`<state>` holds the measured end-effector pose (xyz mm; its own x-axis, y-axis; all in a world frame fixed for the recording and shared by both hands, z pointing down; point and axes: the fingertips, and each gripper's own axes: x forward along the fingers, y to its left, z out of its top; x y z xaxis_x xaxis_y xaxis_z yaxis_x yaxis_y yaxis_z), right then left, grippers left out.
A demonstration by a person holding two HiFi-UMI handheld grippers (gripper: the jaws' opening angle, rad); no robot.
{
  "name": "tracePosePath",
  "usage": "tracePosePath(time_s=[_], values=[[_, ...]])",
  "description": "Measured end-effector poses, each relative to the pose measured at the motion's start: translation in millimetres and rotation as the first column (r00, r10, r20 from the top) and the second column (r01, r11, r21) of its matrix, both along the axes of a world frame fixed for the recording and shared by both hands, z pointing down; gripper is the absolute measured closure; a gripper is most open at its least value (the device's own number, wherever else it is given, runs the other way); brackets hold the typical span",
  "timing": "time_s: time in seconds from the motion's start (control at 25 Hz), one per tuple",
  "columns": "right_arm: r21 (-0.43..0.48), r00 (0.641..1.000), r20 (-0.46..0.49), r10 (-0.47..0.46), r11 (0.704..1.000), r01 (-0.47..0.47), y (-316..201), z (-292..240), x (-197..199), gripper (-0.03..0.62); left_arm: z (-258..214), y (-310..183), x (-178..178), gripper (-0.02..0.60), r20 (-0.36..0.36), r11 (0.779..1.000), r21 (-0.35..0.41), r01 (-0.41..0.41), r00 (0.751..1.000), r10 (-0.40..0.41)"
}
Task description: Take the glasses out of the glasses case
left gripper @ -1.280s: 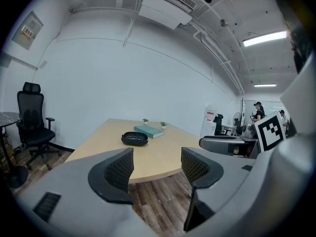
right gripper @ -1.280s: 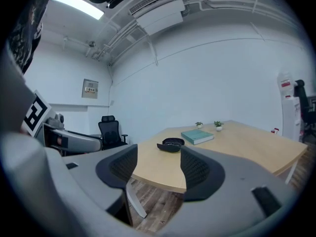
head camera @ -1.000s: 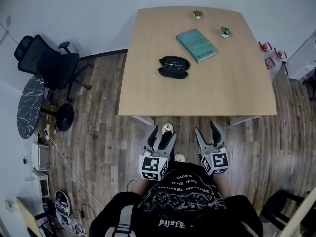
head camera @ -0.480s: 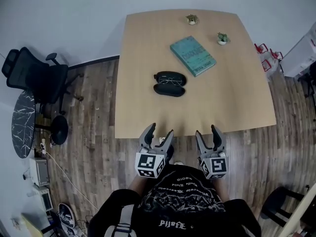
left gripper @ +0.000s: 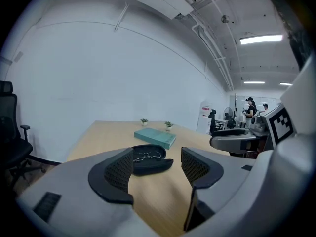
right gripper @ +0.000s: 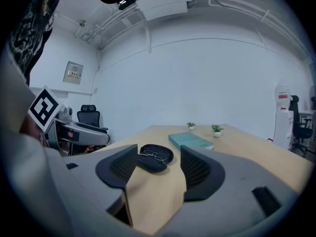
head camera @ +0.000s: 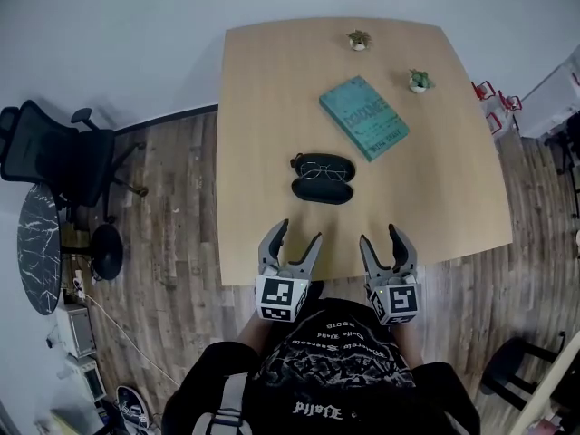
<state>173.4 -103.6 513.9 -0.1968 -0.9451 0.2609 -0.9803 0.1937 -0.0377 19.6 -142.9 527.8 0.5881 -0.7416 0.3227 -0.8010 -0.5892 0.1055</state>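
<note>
A black glasses case (head camera: 323, 178) lies open on the wooden table (head camera: 272, 107), with thin-framed glasses (head camera: 324, 168) resting in its far half. The case also shows between the jaws in the left gripper view (left gripper: 150, 158) and the right gripper view (right gripper: 155, 157). My left gripper (head camera: 290, 241) hangs open over the table's near edge, short of the case. My right gripper (head camera: 388, 239) is open too, at the near edge and to the right of the case. Neither holds anything.
A teal book (head camera: 363, 117) lies beyond the case, with two small potted plants (head camera: 359, 39) (head camera: 418, 81) near the far edge. A black office chair (head camera: 54, 157) stands on the wood floor at left. White cabinets (head camera: 562, 89) are at right.
The person has stepped closer to the table. Both grippers, which hung over the floor a second ago, are now at the table's near edge; the case lies nearer to them.
</note>
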Motion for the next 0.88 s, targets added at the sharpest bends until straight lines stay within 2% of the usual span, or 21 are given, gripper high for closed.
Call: tracePosePath(time_s=[0.24, 0.68, 0.76, 0.88], values=[[0.002, 1.000, -0.023, 0.003, 1.000, -0.003, -40.9, -1.8, -13.4, 0.313, 2.4, -33.1, -17.3, 0.273, -0.009, 1.000, -0.019, 0.001, 1.000, -0.002], [-0.021, 0.985, -0.084, -0.154, 0.988, 0.153, -101.9, -10.4, -49.2, 0.313, 9.3, -61.2, -35.9, 0.273, -0.024, 0.999, -0.050, 0.011, 1.000, -0.013], [-0.052, 0.969, -0.103, -0.223, 0.974, 0.219, -110.7, -8.8, -57.6, 0.313, 11.5, -61.9, -38.5, 0.273, -0.023, 0.998, -0.060, 0.017, 1.000, -0.018], [-0.114, 0.917, -0.199, -0.346, 0.938, 0.329, -125.8, -4.9, -69.1, 0.313, 13.1, -63.7, -41.5, 0.273, -0.025, 0.997, -0.072, 0.029, 0.999, -0.030]])
